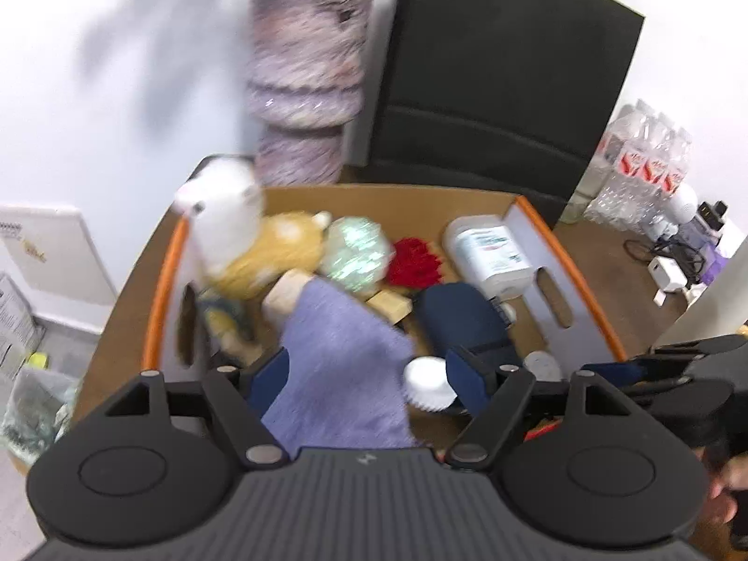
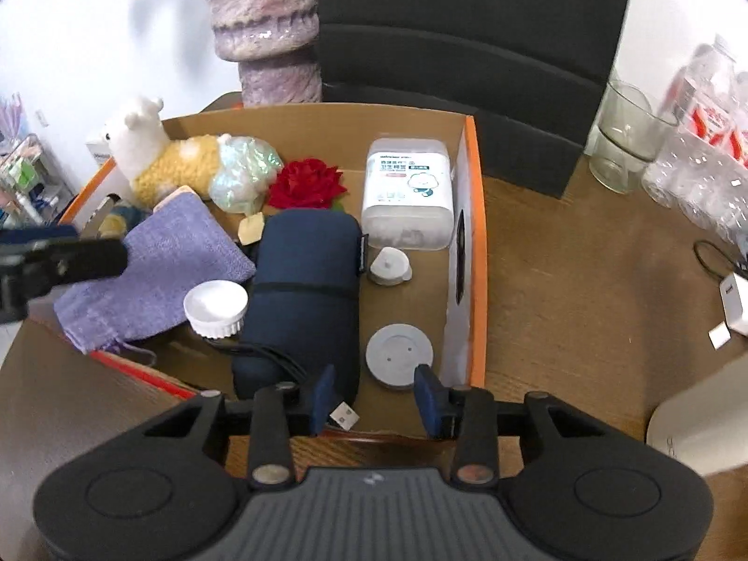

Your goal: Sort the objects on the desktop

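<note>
Brown wooden desk carries the cardboard box point(image 1: 397, 201); from my left gripper point(image 1: 369, 374) I see the jaws apart, the purple pouch point(image 1: 341, 364) between them, unclamped, near the box's front edge; from my right gripper point(image 2: 376, 397), jaws apart and holding nothing, I hover above the grey disc point(image 2: 399, 355) at the front-right corner, probably my next pick.

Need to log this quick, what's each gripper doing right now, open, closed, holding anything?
Left gripper: open, jaws wide either side of the purple cloth pouch, not clamped on it.
Right gripper: open, holding nothing, near the grey round disc.
</note>
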